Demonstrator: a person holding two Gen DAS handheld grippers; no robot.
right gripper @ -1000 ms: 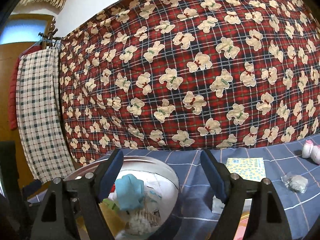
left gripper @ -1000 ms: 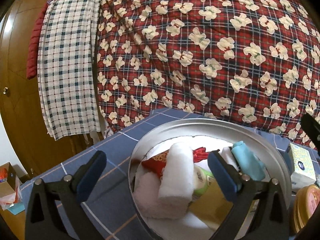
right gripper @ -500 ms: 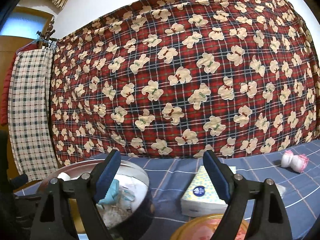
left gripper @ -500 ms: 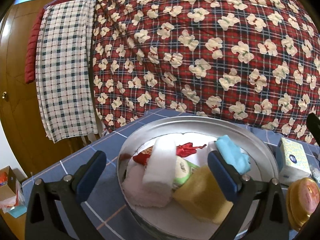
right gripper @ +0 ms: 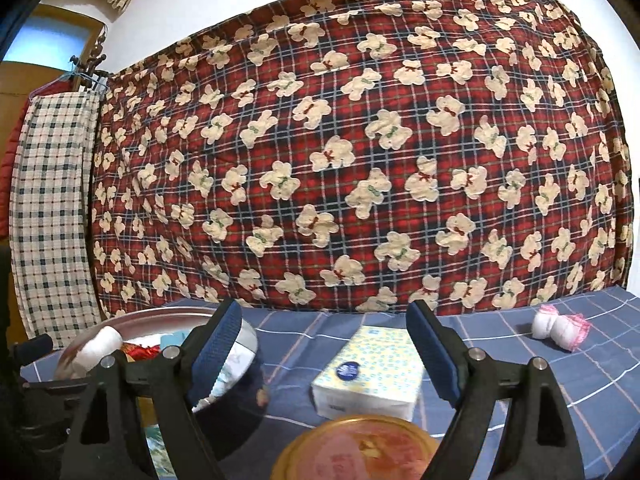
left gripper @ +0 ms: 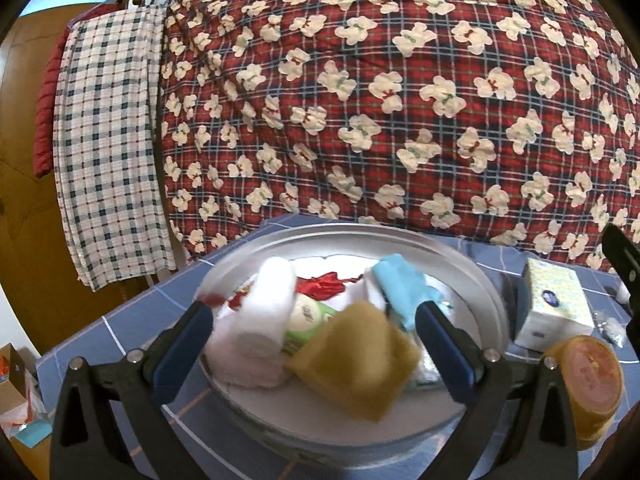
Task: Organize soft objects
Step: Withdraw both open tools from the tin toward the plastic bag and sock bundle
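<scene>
Soft things sat heaped in the metal basin (left gripper: 480, 280) on the blue checked cloth (right gripper: 520, 360) — white towel roll (left gripper: 266, 312), yellow sponge (left gripper: 356, 364), teal cloth (left gripper: 400, 284). Left gripper (left gripper: 312, 344) hung over them, jaws apart, empty. Right gripper (right gripper: 324, 348) — jaws wide, empty — faced the tissue pack (right gripper: 372, 368) beside the basin.

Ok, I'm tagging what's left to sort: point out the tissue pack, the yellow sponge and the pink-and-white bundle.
tissue pack (right gripper: 370, 364), right wrist view, middle of its patterned top.
yellow sponge (left gripper: 354, 358), left wrist view, centre of its broad face.
pink-and-white bundle (right gripper: 557, 326), right wrist view, its middle.
</scene>
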